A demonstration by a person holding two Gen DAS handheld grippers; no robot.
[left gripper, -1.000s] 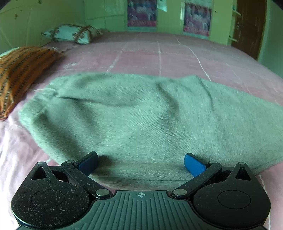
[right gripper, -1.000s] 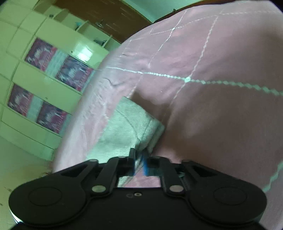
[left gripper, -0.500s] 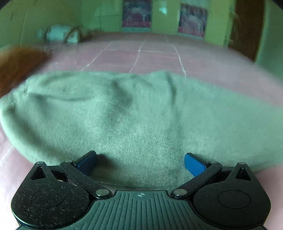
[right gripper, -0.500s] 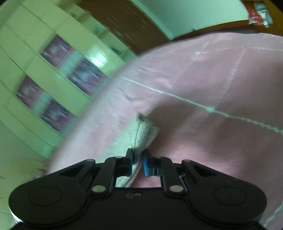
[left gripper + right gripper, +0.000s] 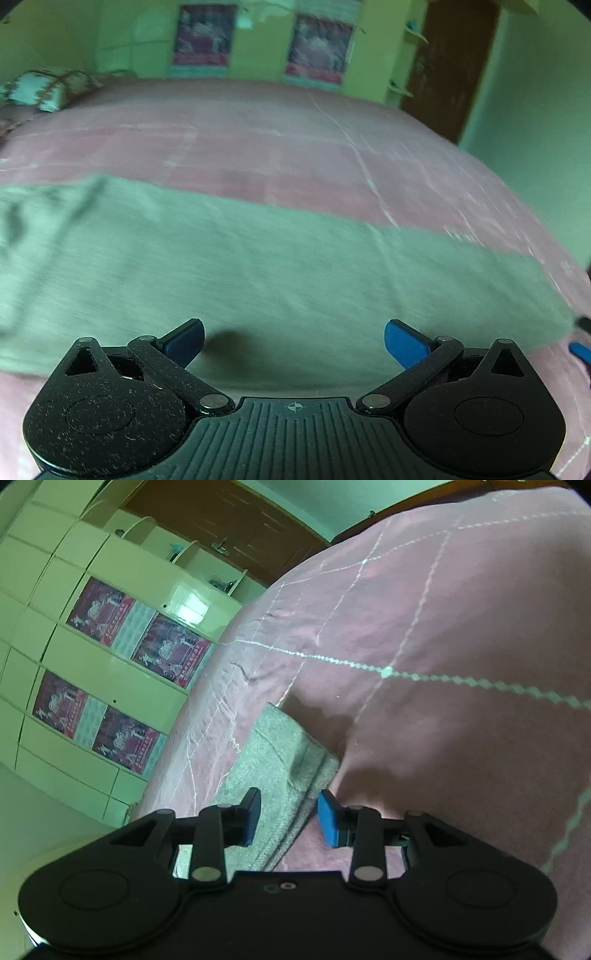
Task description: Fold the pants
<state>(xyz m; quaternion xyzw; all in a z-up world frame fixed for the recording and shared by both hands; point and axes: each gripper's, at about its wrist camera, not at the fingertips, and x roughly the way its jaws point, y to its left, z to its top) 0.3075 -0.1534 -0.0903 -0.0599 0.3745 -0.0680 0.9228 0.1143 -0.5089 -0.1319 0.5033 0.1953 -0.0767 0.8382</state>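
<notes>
The grey-green pants (image 5: pixel 258 273) lay lengthwise across the pink bedspread (image 5: pixel 258 147). The left gripper (image 5: pixel 293 341) gaped wide, empty; the right gripper (image 5: pixel 288 818) had just been opening, its pads off the pants' end between them.

Grey-green pants (image 5: pixel 258 280) are lying across a pink bedspread (image 5: pixel 461 627) stitched with pale grid lines; blue pads (image 5: pixel 327 821) are showing on the black right gripper (image 5: pixel 288 818).

The pants (image 5: pixel 258 273) lie across the bed (image 5: pixel 258 140), pillow (image 5: pixel 44 88) behind.
</notes>
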